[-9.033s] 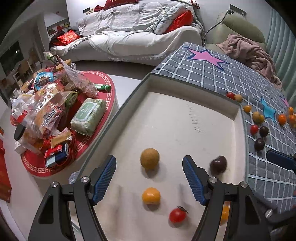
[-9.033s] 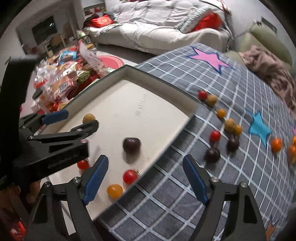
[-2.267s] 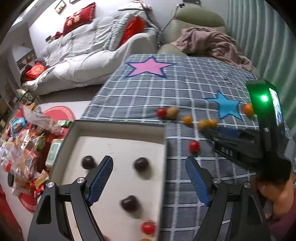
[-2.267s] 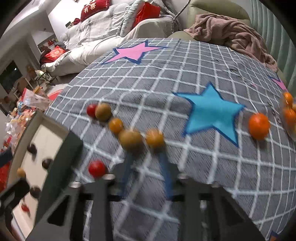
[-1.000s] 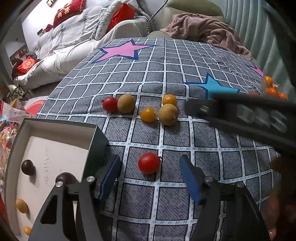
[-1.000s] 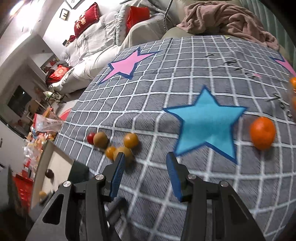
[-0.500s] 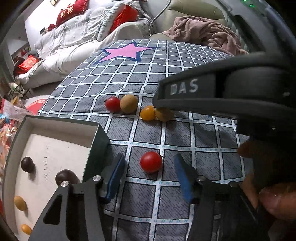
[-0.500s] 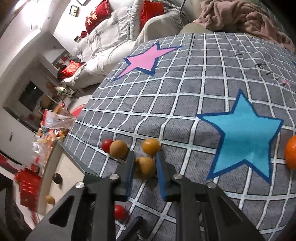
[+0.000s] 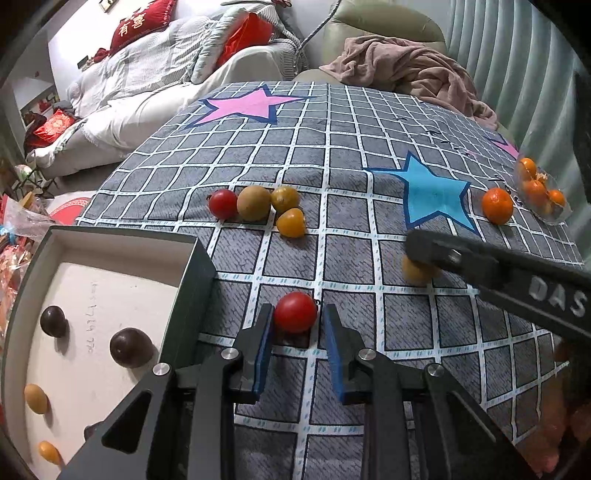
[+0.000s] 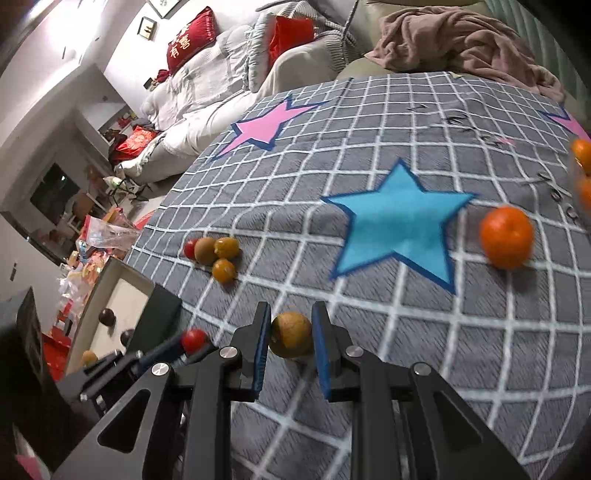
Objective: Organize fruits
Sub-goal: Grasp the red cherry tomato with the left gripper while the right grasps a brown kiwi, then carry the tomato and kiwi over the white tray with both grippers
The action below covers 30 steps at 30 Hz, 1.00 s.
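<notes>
My left gripper (image 9: pixel 297 325) has its blue pads around a red cherry tomato (image 9: pixel 295 312) on the checked cloth, narrowly open with a small gap on each side. My right gripper (image 10: pixel 289 334) is shut on a tan round fruit (image 10: pixel 290 335) and holds it over the cloth; it also shows in the left wrist view (image 9: pixel 415 271). A cluster of one red, one tan and two yellow-orange fruits (image 9: pixel 258 205) lies further back. The tray (image 9: pixel 192 266) at the left holds dark and yellow fruits (image 9: pixel 131 347).
An orange mandarin (image 9: pixel 497 205) lies on the cloth at the right beside a clear bowl of mandarins (image 9: pixel 541 192). A sofa with red cushions (image 9: pixel 140 26) and a pink blanket (image 9: pixel 413 70) lie beyond the table. Snack packets (image 10: pixel 96 240) crowd the floor at the left.
My right gripper closed on the tan fruit, lifted it from the cluster and carried it right and nearer. My left gripper moved up to the red tomato and narrowed around it.
</notes>
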Tool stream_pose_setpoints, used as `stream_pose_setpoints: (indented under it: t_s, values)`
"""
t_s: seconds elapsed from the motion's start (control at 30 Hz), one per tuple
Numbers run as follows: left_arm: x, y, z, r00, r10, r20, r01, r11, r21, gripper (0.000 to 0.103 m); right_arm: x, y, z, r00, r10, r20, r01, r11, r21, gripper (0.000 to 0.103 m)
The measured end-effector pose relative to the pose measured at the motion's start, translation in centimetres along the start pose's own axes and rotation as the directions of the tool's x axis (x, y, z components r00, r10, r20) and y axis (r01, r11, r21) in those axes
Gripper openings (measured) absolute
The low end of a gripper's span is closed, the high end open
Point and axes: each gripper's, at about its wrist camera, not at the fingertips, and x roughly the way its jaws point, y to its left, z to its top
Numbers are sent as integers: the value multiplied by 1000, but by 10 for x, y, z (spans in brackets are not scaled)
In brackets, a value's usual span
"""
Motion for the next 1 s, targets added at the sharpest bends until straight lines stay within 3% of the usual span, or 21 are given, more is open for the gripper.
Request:
stream_pose_setpoints:
  t_s: [0.3, 0.63, 1.0]
  values:
    - [-1, 1, 1, 1000, 5, 7, -5, 1000, 8, 30, -26, -14, -35, 1000, 16, 21, -17, 1000, 26, 24]
    - [4, -5, 7, 999, 14, 32, -14, 1000, 15, 30, -44, -13, -66, 999, -16, 38, 17, 999, -41, 24]
    - [9, -7, 12, 999, 12, 49, -13, 1000, 17, 30, -27, -12, -52, 998, -42, 43, 44, 998, -34, 30]
